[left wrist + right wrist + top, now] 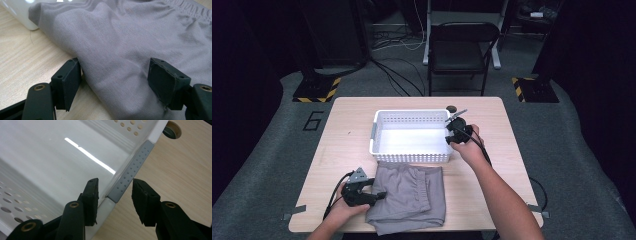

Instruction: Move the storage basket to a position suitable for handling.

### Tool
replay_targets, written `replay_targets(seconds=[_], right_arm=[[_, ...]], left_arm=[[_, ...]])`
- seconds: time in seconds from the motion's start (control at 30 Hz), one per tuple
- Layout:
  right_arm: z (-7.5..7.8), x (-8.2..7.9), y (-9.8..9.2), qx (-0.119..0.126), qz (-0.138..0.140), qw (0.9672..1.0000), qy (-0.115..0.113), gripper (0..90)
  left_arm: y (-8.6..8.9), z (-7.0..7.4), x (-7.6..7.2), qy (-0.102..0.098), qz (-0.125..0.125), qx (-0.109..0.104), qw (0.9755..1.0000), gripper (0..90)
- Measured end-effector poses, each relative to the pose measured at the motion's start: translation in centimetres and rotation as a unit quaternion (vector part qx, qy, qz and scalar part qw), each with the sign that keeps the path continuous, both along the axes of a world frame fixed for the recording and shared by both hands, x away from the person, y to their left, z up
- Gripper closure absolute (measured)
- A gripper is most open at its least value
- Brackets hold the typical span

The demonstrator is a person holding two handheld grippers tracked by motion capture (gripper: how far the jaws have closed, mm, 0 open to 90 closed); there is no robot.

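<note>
Two black handheld grippers: left gripper (381, 195), right gripper (450, 133). Grey three-cornered plate (358, 175) on top of left one. Black cable (333, 194) trailing from each. Blocky matte fingers (68, 81) with small screw holes, brass rivets at arm pivots. Bare forearms, no sleeves.

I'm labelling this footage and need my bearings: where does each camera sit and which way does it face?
High view: above the person's side, looking forward and down at the table; forearms, both tongs.
Left gripper view: on the left tongs, facing the grey shorts; black jaws.
Right gripper view: on the right tongs, straddling the white basket rim.
Shared: basket, wooden tabletop.
</note>
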State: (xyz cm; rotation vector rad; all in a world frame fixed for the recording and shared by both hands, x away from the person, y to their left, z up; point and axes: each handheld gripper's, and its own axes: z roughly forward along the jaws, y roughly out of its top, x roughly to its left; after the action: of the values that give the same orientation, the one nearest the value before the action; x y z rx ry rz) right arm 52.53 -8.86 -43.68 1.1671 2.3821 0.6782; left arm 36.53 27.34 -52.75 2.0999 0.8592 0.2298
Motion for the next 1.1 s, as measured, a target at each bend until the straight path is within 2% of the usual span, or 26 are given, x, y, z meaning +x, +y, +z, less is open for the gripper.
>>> replay_targets(seconds=[0.1,0.2,0.27,0.4,0.53,0.7,0.77,0.8,0.97,1.1], right_arm=[[0.2,-0.1,0.4,-0.020,0.023,0.9994,-0.014,60.5],[0.3,-0.2,0.5,-0.020,0.019,0.9996,-0.009,60.8],[0.3,-0.1,0.3,-0.019,0.025,0.9994,-0.015,60.9],[0.3,-0.1,0.3,-0.018,0.022,0.9995,-0.012,60.9],[0.1,-0.2,0.4,-0.006,-0.016,0.9998,0.010,51.6],[-0.3,-0.6,0.2,0.018,-0.026,0.9987,0.040,50.0],[-0.6,-0.8,0.2,0.014,-0.018,0.9985,0.050,52.4],[-0.9,-0.9,0.3,0.016,-0.002,0.9983,0.056,55.5],[-1.0,-1.3,0.5,-0.006,0.008,0.9986,0.051,55.3],[-1.1,-1.6,0.1,-0.002,0.010,0.9987,0.050,55.4]], left_arm=[[0.1,0.1,0.0,0.005,-0.006,0.002,1.0000,27.1],[0.0,0.0,0.0,0.004,-0.003,-0.002,1.0000,27.2],[0.0,0.0,0.0,0.004,-0.003,-0.001,1.0000,27.3],[0.1,0.1,0.0,0.006,-0.007,-0.001,1.0000,27.3],[0.1,0.1,0.0,0.009,-0.007,-0.001,0.9999,27.2],[0.0,0.1,0.0,0.003,-0.003,0.004,1.0000,27.2],[-0.1,0.1,-0.1,0.002,0.001,0.003,1.0000,27.2],[-0.1,0.1,-0.1,0.002,0.002,0.003,1.0000,27.1],[-0.1,0.1,-0.1,0.004,-0.001,0.001,1.0000,27.1],[-0.1,0.1,-0.1,0.005,-0.002,0.001,1.0000,27.1]])
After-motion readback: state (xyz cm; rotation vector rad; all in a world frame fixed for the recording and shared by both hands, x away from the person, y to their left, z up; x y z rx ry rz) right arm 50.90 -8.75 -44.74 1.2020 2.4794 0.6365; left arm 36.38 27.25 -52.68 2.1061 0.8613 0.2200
